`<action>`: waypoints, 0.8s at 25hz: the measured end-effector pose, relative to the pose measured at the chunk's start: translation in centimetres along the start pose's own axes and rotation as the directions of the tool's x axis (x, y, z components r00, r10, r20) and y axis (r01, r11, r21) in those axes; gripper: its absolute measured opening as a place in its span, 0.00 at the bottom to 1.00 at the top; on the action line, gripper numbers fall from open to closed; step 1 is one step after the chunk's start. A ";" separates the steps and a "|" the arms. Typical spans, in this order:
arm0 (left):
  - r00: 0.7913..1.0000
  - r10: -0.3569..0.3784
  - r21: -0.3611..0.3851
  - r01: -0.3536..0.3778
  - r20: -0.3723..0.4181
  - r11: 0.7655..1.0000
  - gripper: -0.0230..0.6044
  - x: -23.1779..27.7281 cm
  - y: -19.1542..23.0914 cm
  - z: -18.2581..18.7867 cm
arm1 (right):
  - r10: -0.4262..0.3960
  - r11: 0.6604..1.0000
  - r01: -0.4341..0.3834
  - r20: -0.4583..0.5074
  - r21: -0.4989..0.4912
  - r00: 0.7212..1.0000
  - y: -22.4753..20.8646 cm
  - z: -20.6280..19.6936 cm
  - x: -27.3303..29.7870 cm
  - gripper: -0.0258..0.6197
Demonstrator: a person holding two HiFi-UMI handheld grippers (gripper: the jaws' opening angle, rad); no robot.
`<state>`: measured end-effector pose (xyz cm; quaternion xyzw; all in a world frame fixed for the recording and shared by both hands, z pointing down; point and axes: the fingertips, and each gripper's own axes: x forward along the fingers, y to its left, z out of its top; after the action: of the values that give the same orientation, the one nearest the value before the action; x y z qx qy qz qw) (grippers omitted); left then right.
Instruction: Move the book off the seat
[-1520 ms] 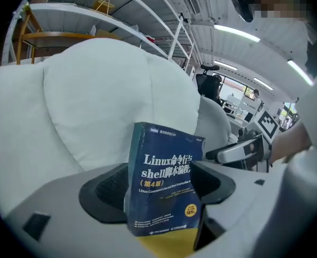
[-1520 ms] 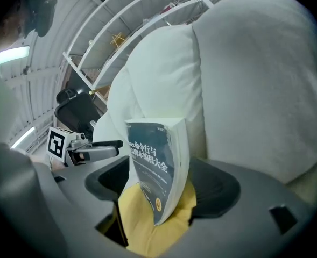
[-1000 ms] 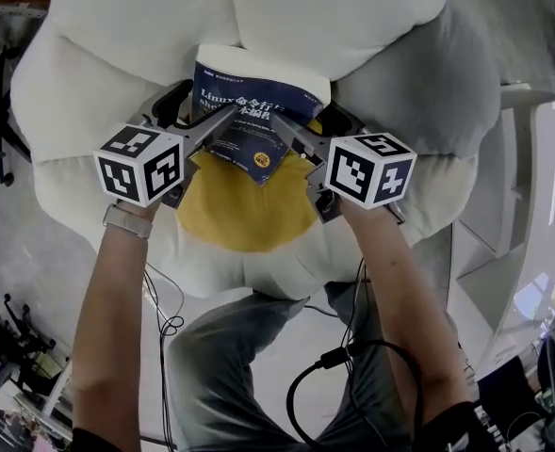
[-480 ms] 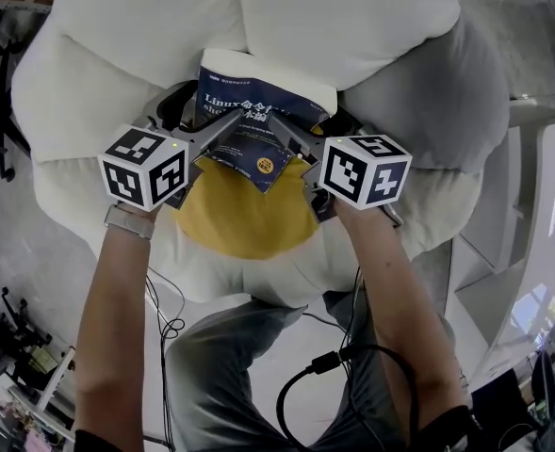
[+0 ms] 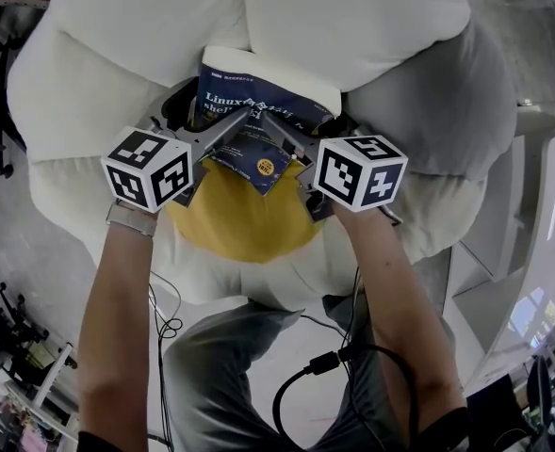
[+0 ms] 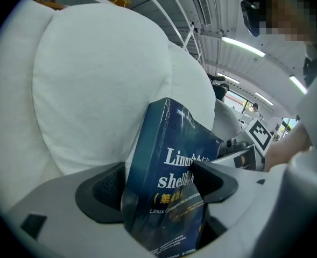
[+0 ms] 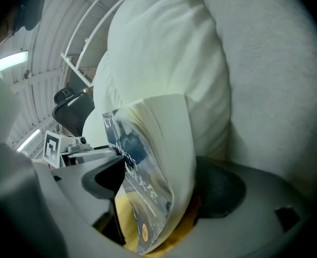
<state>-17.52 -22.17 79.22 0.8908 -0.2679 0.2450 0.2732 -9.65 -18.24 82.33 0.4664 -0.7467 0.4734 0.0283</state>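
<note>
A thick blue book (image 5: 258, 125) stands tilted on the yellow centre (image 5: 239, 219) of a white petal-shaped seat (image 5: 352, 26), with its top against the back cushion. My left gripper (image 5: 211, 116) comes in from the left and is shut on the book (image 6: 163, 165), one pad on the front cover and one behind it. My right gripper (image 5: 305, 121) reaches in from the right. Its jaws have just been opening and stand wide round the book's page edge (image 7: 163, 138). The book is between them and the pads do not clamp it.
Puffy white cushions (image 5: 98, 83) surround the yellow centre on all sides. A grey cushion (image 5: 456, 92) sits at the right. Black cables (image 5: 324, 375) lie on the floor by the person's legs. White furniture (image 5: 541, 205) stands at the far right.
Both grippers have stayed at the book, which is still propped against the back cushion. The right gripper's cube has shifted slightly to the left.
</note>
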 end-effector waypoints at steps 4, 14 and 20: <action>0.999 0.014 -0.006 -0.014 0.044 1.000 0.64 -0.1 0.2 -0.1 | -0.001 1.000 0.001 -0.010 -0.010 1.000 -0.1 -0.1 0.2 0.64; 0.995 0.100 0.027 -0.100 -0.012 0.995 0.64 -1.5 -0.5 0.3 | 0.003 0.999 -0.005 -0.036 -0.042 0.999 1.0 0.0 -1.0 0.56; 0.989 0.145 0.012 -0.146 0.035 0.989 0.60 -3.6 -2.5 0.7 | 0.047 0.997 -0.046 0.015 -0.058 0.999 2.6 -0.1 -3.4 0.43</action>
<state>-18.46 -19.57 75.68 0.8749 -0.3351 0.2508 0.2436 -9.68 -15.60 78.96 0.4519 -0.7707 0.4486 0.0246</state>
